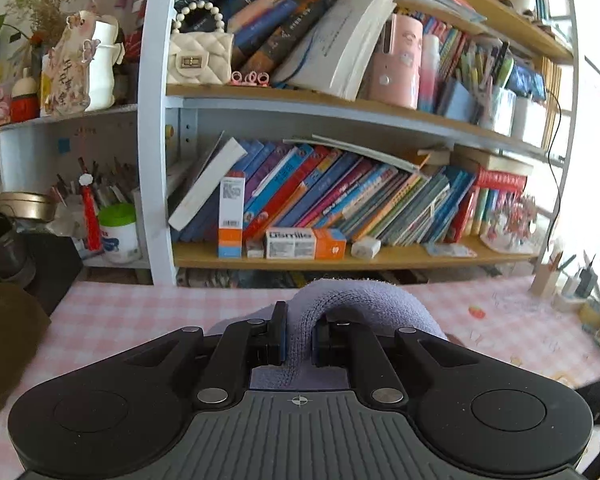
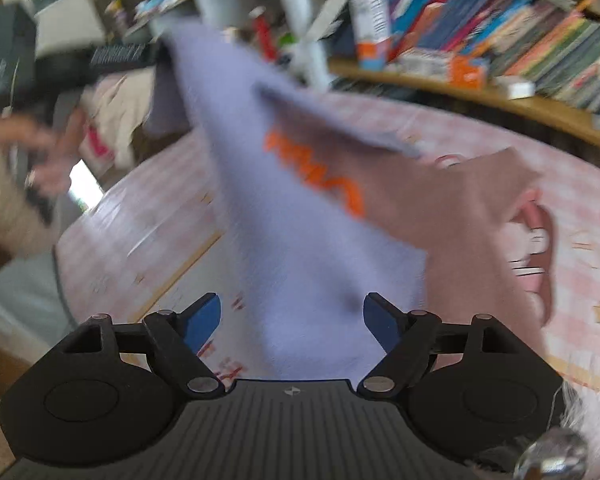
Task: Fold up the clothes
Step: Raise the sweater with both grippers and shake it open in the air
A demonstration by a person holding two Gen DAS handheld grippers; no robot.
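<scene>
Cloth first: the purple garment (image 1: 300,336) is pinched tight in the left gripper (image 1: 300,340), lifted off the pink checked table (image 1: 148,320) so it hangs free & can be folded. Right gripper (image 2: 292,312) is spread wide w/ nothing held, garment edge between its fingers, prob. ready to grab.

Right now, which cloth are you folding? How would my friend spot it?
Find the pink checked table below the bookshelf. The lilac garment hangs over it, pinched in the left gripper. Unlike the brown cloth beside it, it bears orange lettering.
</scene>
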